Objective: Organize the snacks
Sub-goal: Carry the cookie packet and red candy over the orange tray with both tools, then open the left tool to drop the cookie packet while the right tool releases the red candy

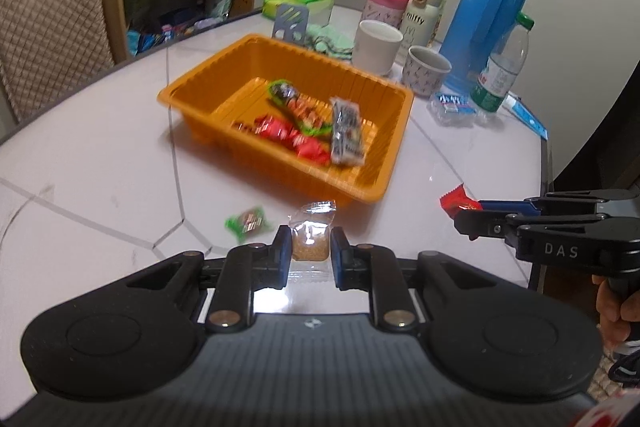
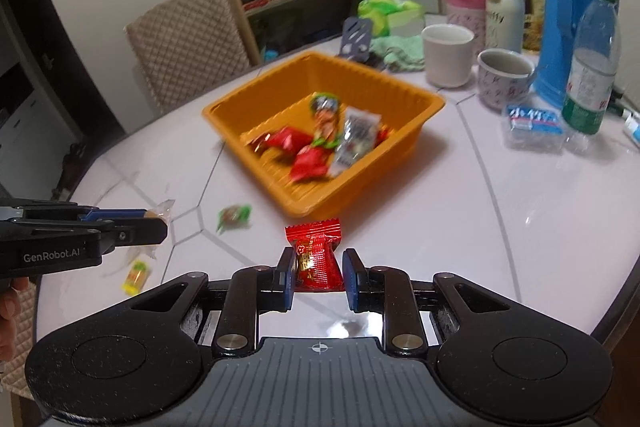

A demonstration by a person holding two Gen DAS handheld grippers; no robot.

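Both claws carry snacks above the bench, short of the orange tray [image 1: 224, 75].

Left claw [image 1: 311, 253] grips a clear packet [image 1: 311, 241], lengthwise forward; right claw [image 2: 319, 273] clenches a red candy [image 2: 316, 259]. Arms read "DAS", "GenRobot.AI".

Bare table [image 2: 460, 227] lies open before the orange tray [image 2: 256, 167]; cups [image 2: 448, 55] and bottles [image 2: 592, 67] crowd behind it.

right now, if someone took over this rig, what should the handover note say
Left gripper: shut on a clear packet of brown snack.
Right gripper: shut on a red candy.
Orange tray: already holds several wrapped snacks.
Left to do: drop both held pieces in the tray, then collect the green-wrapped candy and the yellow candy lying on the table.
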